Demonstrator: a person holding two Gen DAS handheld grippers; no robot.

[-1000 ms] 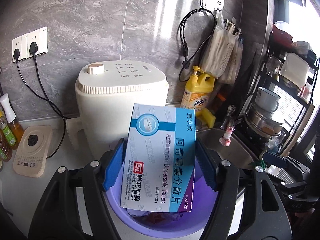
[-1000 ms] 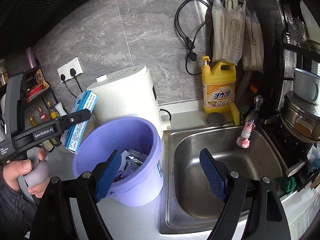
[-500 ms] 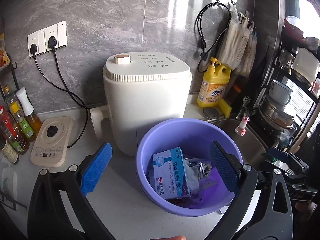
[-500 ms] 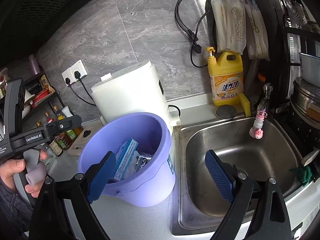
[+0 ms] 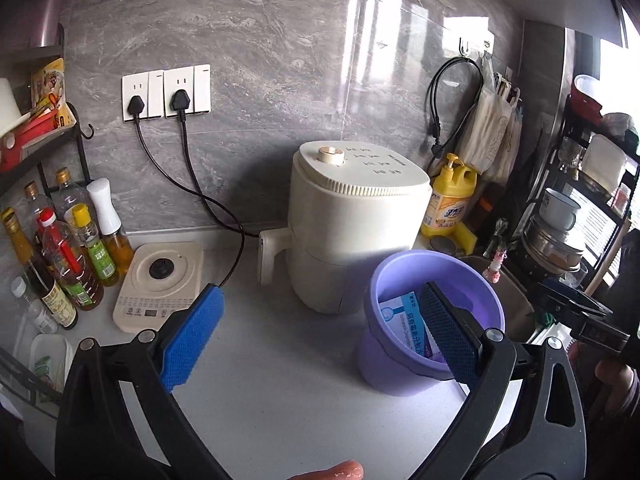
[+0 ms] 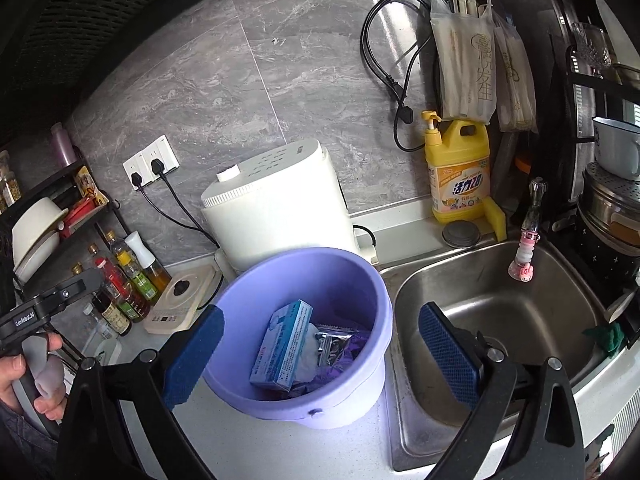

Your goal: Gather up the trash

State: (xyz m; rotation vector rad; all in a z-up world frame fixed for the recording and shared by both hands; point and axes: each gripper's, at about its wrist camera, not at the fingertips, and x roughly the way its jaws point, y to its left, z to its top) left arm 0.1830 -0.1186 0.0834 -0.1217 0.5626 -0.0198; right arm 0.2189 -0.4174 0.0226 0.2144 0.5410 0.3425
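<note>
kitchen counter (image 5: 280, 380) | medicine box (image 6: 282, 344) in purple bucket (image 6: 360, 396) | both grippers' fingers wide apart, empty

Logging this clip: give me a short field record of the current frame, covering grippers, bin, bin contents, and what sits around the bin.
left hand-held gripper: open, empty, over the countertop
right hand-held gripper: open, empty, above the bin's near rim
bin: purple bucket, upright on the countertop beside the sink
bin contents: blue medicine box leaning on its side, foil wrappers
behind bin: white appliance
by the sink: yellow detergent bottle
</note>
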